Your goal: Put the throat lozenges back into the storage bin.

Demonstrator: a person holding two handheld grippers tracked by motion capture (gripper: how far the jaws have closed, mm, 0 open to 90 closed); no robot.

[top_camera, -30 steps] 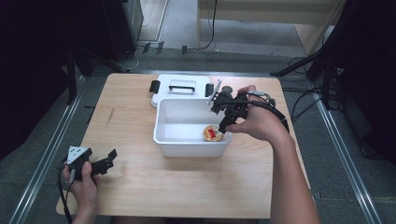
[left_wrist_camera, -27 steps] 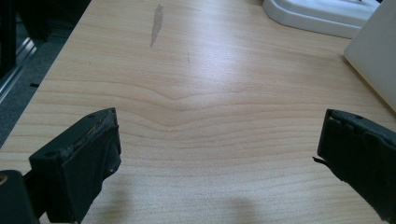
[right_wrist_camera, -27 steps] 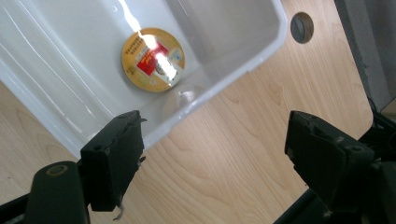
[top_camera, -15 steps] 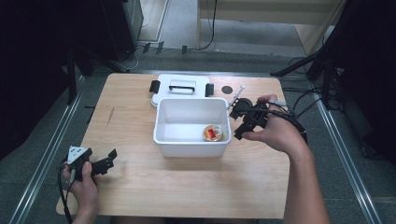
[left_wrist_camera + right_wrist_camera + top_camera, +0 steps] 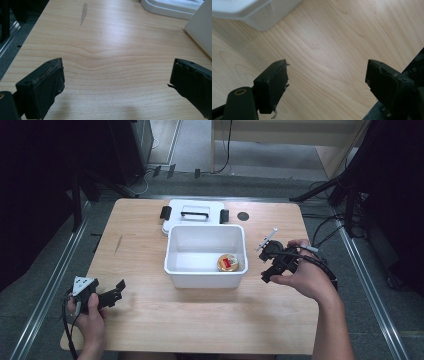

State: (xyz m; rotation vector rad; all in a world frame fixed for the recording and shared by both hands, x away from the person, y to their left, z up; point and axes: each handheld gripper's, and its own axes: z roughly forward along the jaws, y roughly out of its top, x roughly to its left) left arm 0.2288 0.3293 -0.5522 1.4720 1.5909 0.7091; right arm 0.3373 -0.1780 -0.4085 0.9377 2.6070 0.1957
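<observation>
A white bin (image 5: pixel 205 276) stands mid-table with a small round orange-and-red item (image 5: pixel 228 263) lying in its right front corner. My right gripper (image 5: pixel 264 265) is held just right of the bin, low over the wood, jaws open and empty. In the right gripper view the right gripper (image 5: pixel 325 72) frames bare tabletop, with the bin's corner (image 5: pixel 254 12) at the upper left. My left gripper (image 5: pixel 118 290) rests open near the front left corner of the table. In the left gripper view the left gripper (image 5: pixel 116 75) has nothing between its jaws.
The bin's white lid (image 5: pixel 195 212) with black latches lies flat behind the bin. A small dark round mark (image 5: pixel 243 216) sits on the table right of the lid. The wooden table (image 5: pixel 140 250) has metal rails on the floor along both sides.
My right gripper has drawn back from over the bin to the table on its right. The round item stays in the bin. The left gripper has not moved.
</observation>
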